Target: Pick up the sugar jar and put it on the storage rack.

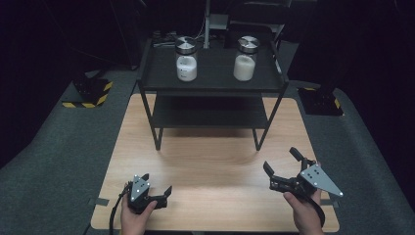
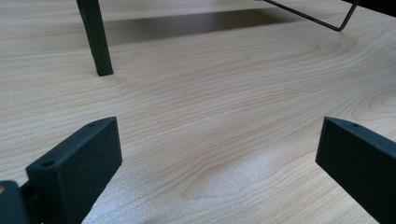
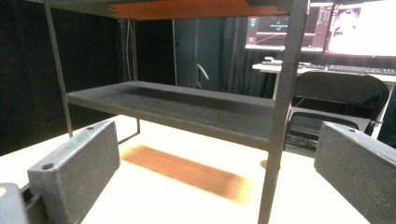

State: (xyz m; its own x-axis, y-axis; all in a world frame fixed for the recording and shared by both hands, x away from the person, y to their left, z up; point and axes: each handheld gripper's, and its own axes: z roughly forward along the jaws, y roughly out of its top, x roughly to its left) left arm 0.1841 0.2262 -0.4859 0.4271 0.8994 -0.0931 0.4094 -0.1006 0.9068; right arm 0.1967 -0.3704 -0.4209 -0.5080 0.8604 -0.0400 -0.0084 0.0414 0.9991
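Note:
A black two-tier rack [image 1: 212,83] stands at the far side of the wooden table [image 1: 215,161]. On its top shelf are two glass jars with metal lids: one with white powder [image 1: 186,59] on the left, one with cream contents [image 1: 244,58] on the right. My left gripper [image 1: 159,188] rests low near the table's front left, open and empty; its own view [image 2: 219,135] looks over bare wood toward a rack leg [image 2: 95,37]. My right gripper [image 1: 281,161] is held at the front right, open and empty, facing the rack's lower shelf [image 3: 187,107] from its own view [image 3: 217,140].
Grey carpet [image 1: 58,147] surrounds the table. Black bases with yellow-black hazard tape [image 1: 88,93] sit at the far left and far right. The right gripper view shows a near rack leg [image 3: 280,116], lit monitors [image 3: 336,23] and a black chair [image 3: 341,93] behind.

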